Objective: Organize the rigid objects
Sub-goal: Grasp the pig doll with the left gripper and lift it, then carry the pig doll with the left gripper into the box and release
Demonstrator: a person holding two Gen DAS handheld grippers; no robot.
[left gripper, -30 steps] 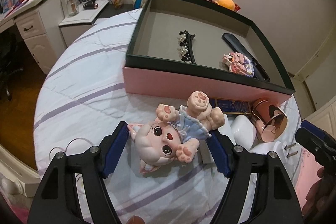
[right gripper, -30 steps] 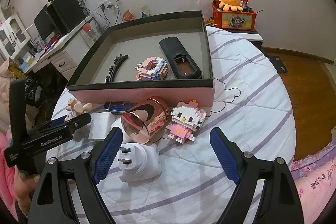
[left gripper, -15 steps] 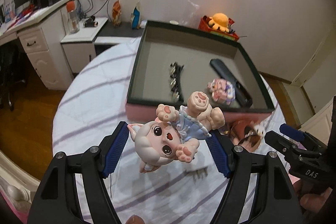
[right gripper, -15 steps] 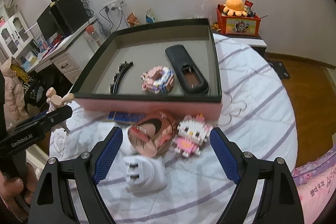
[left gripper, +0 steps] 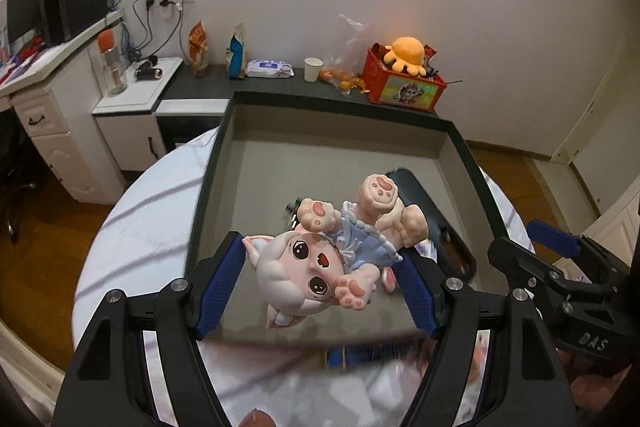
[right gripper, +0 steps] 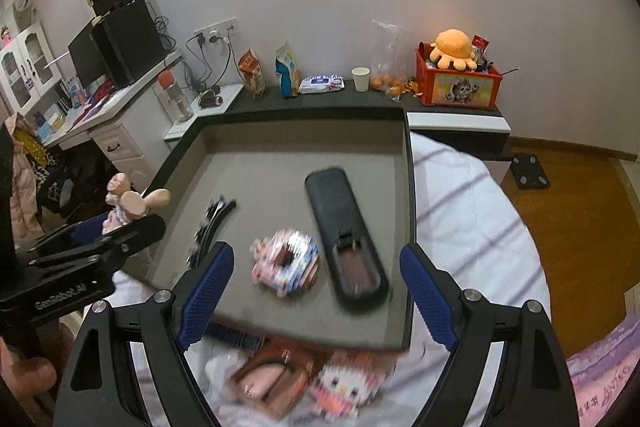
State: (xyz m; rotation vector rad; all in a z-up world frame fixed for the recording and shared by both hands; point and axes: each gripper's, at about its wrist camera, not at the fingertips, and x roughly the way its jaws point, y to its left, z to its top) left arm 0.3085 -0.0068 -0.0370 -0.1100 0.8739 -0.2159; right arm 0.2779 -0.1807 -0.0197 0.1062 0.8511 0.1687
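- The left gripper (left gripper: pixel 322 283) has its two blue pads closed against a pink cat doll (left gripper: pixel 320 259), one pad at the doll's ear and the other at its blue dress and legs; the doll hangs head toward the camera, paws pointing away.
- Ahead of and below that gripper lies the open box (left gripper: pixel 224 163), so the doll appears to be in the air over the box's near part, not resting on anything.
- The step in hand looks like carrying the doll to the box.
- Inside the box, beyond the doll, sit a black remote (right gripper: pixel 346 235), a pink block toy (right gripper: pixel 286 263) and a dark hair clip (right gripper: pixel 212 223); the far part of the floor is bare.
- The right gripper (right gripper: pixel 316 295) is wide open and holds nothing; under it, outside the box's near wall, lie a block kitten (right gripper: pixel 344 387) and a rose-coloured cup (right gripper: pixel 264 379), both blurred.
- Next move, in my judgement: lower the doll onto bare floor clear of the remote, then spread the pads.
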